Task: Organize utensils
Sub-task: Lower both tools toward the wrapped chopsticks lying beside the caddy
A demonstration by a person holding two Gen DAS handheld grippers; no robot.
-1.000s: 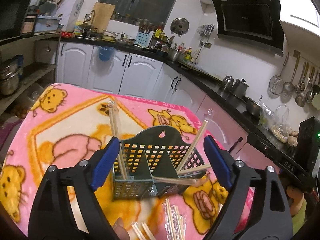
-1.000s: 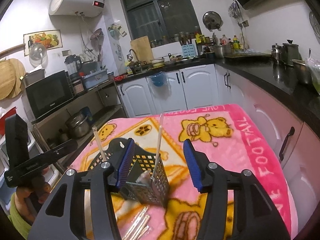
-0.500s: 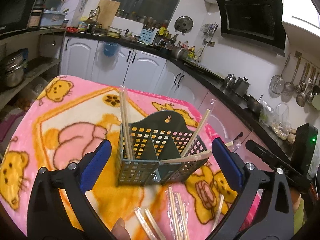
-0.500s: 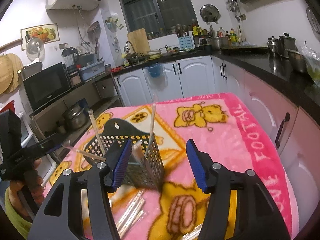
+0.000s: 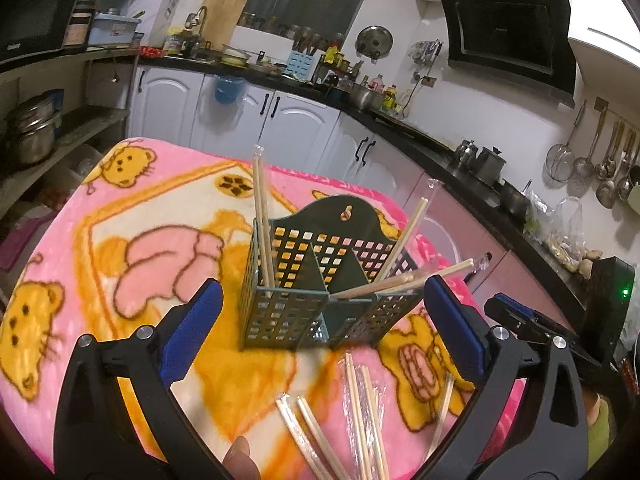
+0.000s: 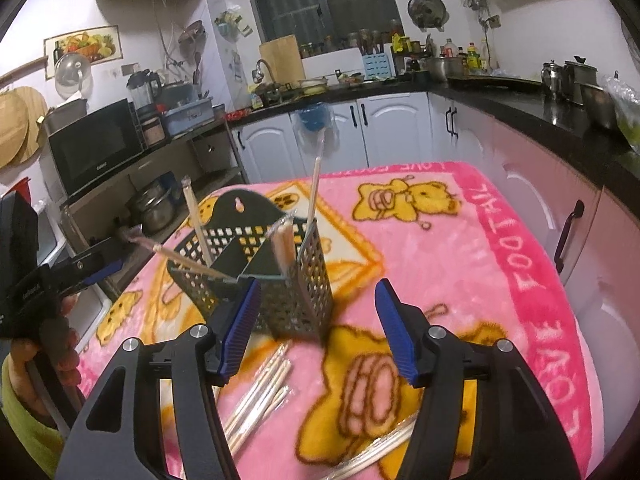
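Observation:
A dark green perforated utensil holder (image 5: 316, 280) with three compartments stands on the pink bear blanket (image 5: 120, 248); it also shows in the right wrist view (image 6: 256, 264). Wrapped chopstick pairs stand or lean in it (image 5: 262, 220) (image 5: 400, 280). More wrapped chopsticks lie loose on the blanket in front (image 5: 360, 412) (image 6: 260, 388). My left gripper (image 5: 320, 328) is open and empty, just in front of the holder. My right gripper (image 6: 316, 324) is open and empty, in front of the holder's right side.
The blanket covers a table in a kitchen. White cabinets (image 5: 280, 120) and a black counter (image 6: 520, 100) run behind and to the right. Open shelves with pots stand on the left (image 5: 32, 132). The other gripper shows at each view's edge (image 5: 540, 320) (image 6: 60, 276).
Both grippers have pulled back from the holder and risen a little. The loose chopsticks in front have come more into view. Both grippers stay open.

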